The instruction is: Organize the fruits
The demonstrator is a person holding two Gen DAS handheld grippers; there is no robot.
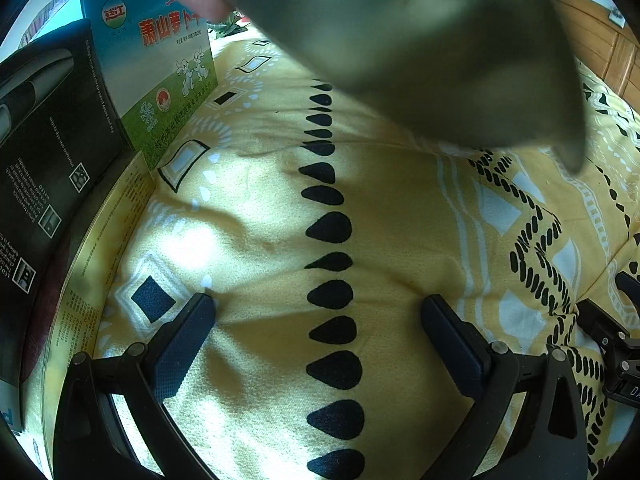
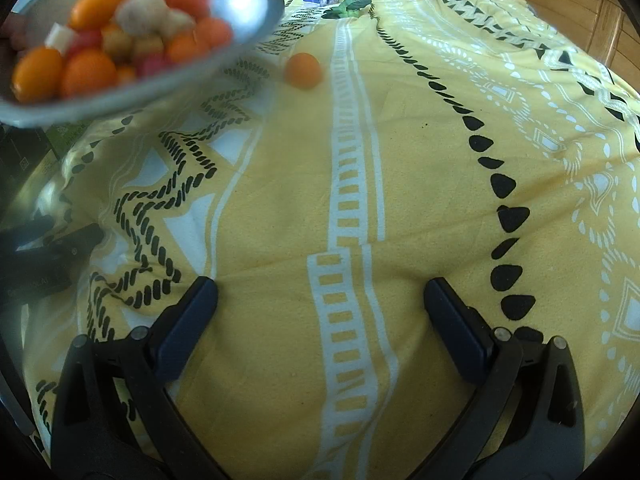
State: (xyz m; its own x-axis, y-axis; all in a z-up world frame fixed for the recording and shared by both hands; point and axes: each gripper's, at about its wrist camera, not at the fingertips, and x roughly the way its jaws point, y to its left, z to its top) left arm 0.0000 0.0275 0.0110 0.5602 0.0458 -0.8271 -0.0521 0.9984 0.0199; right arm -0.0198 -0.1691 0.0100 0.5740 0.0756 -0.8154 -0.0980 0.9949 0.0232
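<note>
- Right wrist view: the right gripper (image 2: pixel 320 300) hovers over the yellow patterned cloth (image 2: pixel 420 184), jaws spread wide with nothing between them.
- Beyond it on the cloth lies one orange fruit (image 2: pixel 303 70).
- Left of that fruit, a metal tray (image 2: pixel 256 32) heaped with fruits (image 2: pixel 116 40) is up off the cloth, tilted.
- Left wrist view: the left gripper (image 1: pixel 318 308) is likewise wide and empty, the tray's blurred underside (image 1: pixel 420 48) above the cloth, and a green-and-blue carton (image 1: pixel 156 68) at the cloth's left edge.

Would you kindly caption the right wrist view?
Open right hand-held gripper over yellow tablecloth; metal fruit bowl held aloft, one orange fruit loose.
</note>
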